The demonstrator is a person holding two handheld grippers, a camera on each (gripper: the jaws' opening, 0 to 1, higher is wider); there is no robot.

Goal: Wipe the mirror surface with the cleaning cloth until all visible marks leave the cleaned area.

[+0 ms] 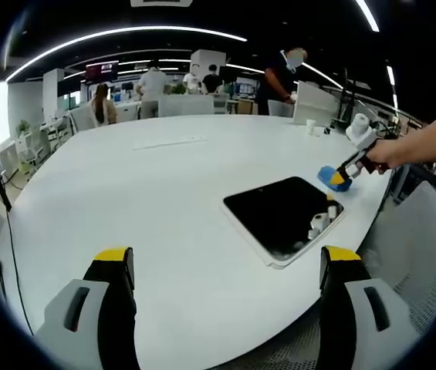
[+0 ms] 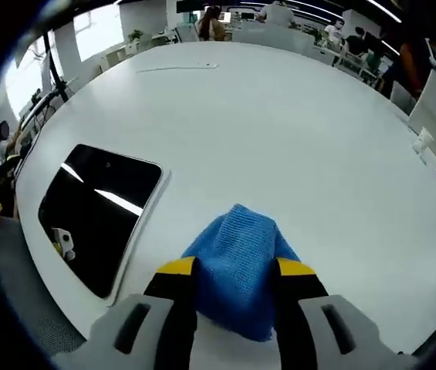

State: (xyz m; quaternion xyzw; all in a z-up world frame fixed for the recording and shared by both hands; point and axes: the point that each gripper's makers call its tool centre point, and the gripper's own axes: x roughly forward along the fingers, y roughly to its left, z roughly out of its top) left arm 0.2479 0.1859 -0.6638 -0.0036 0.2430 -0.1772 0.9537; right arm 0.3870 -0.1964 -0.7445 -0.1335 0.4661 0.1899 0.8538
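Left gripper view: left gripper (image 1: 224, 271) hovered empty, jaws wide apart, over white table (image 1: 148, 200). Mirror (image 1: 283, 218) lay flat near the table edge, dark, with a small pale reflection or mark, hard to tell which. Right gripper (image 1: 346, 171) seen beyond the mirror's far corner with blue cleaning cloth (image 1: 332, 178) at its tip.

Right gripper view: right gripper (image 2: 234, 274) clamped on the cleaning cloth (image 2: 237, 266), just beside the mirror (image 2: 98, 212), not yet on it. Judged step: bringing cloth to glass; next called for sliding it left onto the surface. Marks on glass too small to make out among reflections
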